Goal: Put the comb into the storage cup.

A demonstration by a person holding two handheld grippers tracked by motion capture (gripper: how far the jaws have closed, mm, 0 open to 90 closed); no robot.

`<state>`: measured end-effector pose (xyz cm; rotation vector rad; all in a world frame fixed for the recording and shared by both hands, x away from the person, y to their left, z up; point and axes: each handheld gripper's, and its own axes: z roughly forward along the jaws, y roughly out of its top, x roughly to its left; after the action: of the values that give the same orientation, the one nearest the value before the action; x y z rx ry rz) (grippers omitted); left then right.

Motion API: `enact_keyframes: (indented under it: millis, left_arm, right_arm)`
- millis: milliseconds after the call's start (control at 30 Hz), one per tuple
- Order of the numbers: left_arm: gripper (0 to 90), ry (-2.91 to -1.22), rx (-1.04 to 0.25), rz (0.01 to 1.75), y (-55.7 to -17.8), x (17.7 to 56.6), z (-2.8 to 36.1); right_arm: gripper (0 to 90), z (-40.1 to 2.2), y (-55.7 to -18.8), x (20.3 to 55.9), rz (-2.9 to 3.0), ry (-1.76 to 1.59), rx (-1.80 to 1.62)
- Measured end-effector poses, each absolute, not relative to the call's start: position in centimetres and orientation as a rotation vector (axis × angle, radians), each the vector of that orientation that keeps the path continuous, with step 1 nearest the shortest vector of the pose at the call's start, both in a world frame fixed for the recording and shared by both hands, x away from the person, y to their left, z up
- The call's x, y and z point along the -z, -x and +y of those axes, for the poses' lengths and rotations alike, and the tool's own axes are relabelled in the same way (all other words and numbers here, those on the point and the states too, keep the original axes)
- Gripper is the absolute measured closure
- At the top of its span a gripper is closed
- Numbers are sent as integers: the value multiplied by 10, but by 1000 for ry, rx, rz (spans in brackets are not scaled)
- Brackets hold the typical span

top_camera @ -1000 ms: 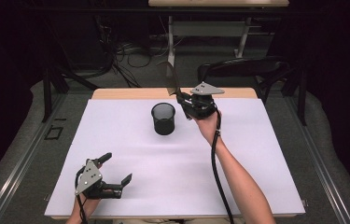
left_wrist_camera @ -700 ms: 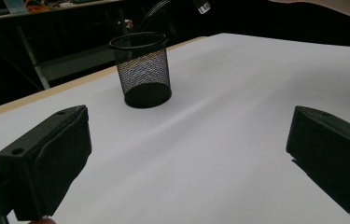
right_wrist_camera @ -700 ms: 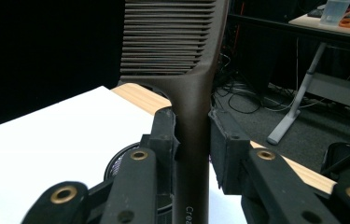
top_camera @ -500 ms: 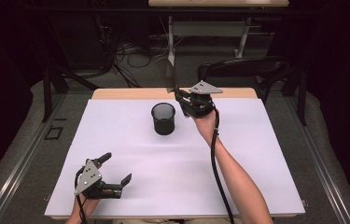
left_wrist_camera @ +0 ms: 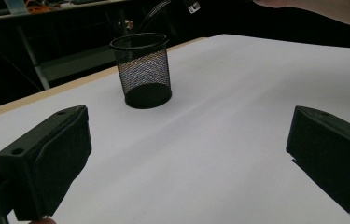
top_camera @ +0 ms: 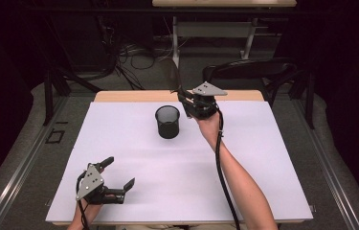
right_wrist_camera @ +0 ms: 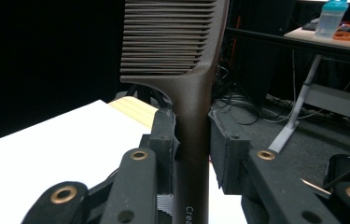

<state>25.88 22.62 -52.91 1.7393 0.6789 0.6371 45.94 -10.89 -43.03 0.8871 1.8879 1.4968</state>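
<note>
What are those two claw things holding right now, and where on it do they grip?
The right gripper holds a dark brown comb, clamped by its handle just below the teeth. The left gripper holds nothing; its jaws stand wide apart over the white table.

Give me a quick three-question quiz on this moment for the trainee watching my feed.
1. True or false: the right gripper is shut on the handle of the brown comb.
2. How do the jaws of the left gripper stand? A) clamped on the cup B) wide apart with nothing between them C) shut on a pen
3. Fill in: the black mesh cup stands upright on the ___ table cover, apart from both grippers.

Key
1. True: the pads press on the handle from both sides, teeth end pointing away from the gripper.
2. B
3. white
</note>
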Motion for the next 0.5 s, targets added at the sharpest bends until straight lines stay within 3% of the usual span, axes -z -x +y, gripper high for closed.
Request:
enact_keyframes:
  millis: [500]
  left_arm:
    - [1, -1736, -637, 682, -259, 529, 227]
  right_arm:
    - [724, -102, -466, 431, 1849, -879, -1529]
